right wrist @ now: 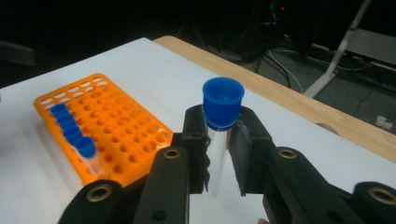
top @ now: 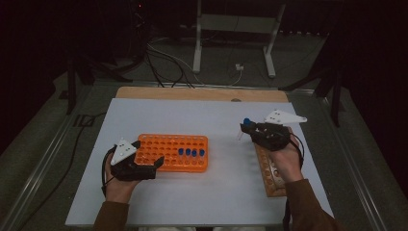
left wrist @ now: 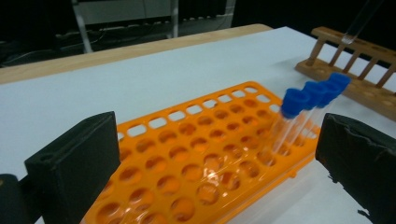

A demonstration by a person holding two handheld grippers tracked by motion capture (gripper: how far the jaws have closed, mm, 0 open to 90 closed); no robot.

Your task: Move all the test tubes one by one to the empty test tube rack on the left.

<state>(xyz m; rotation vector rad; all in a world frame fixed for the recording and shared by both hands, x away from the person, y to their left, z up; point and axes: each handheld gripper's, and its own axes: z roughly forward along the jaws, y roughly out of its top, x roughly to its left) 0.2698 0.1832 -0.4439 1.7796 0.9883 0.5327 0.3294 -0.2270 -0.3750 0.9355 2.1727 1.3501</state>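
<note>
An orange tube rack [top: 159, 144] lies left of the table's middle, with several blue-capped tubes [top: 191, 152] standing in a row near its right end. My left gripper [top: 148, 154] straddles the rack's near left corner. In the left gripper view its black jaws stand wide apart with the rack [left wrist: 196, 158] between them and a thin gap at the right jaw. Over the table's right half, my right gripper [top: 250, 129] is shut on a clear tube with a blue cap [right wrist: 223, 100], held upright above the white surface. The tube's lower end [left wrist: 362, 21] hangs over a wooden rack [left wrist: 355, 70].
The wooden rack [top: 268, 169] lies along the table's right side, partly under the right hand. The white table top [top: 183, 115] ends in a wooden strip [top: 202, 93] at the back. Behind it are cables and a metal stand [top: 231, 29] on the floor.
</note>
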